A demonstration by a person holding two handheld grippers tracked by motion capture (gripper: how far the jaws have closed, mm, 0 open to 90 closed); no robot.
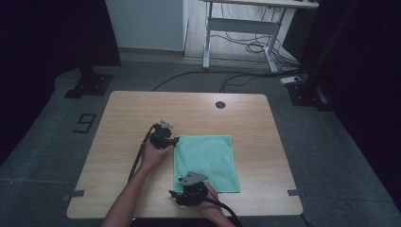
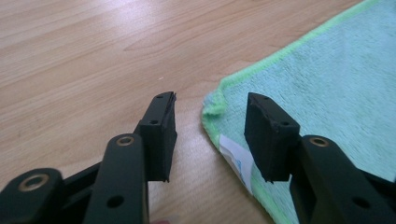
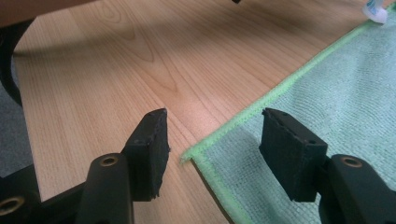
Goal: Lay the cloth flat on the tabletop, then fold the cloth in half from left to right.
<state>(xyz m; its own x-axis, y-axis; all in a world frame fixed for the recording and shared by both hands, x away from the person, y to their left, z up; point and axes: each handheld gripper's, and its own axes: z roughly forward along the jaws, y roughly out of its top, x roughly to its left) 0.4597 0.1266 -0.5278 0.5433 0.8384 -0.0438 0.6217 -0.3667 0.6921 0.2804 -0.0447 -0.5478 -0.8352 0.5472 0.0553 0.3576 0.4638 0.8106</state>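
Your wooden table point(image 1: 142, 113) takes up the middle of the high view, light grain, with a dark round grommet point(image 1: 220, 104) near the far edge and grey tape marks at the near corners. Grey carpet floor around it, a white-legged desk point(image 1: 241, 26) at the back with loose cables point(image 1: 255, 47) under it, a black stand base point(image 1: 89, 85) far left, a "9" taped on the floor point(image 1: 84, 123).

On the table the teal microfibre cloth point(image 1: 208, 161) lies flat, right of centre toward your side, green stitched edge, nothing resting on it. In the left gripper view its corner point(image 2: 212, 105) curls up a little, with a white care label point(image 2: 236, 158) at the hem.

Your left gripper point(image 1: 174, 141) sits at the cloth's far left corner; your left gripper point(image 2: 210, 135) has its jaws wide apart, one over bare wood, one over cloth, the corner between them, not pinched.

Your right gripper point(image 1: 175, 194) sits at the near left corner; your right gripper point(image 3: 212, 154) is spread wide too, straddling the cloth corner point(image 3: 189, 156), holding nothing. Your left forearm crosses the table's near left part; nothing else blocks either corner
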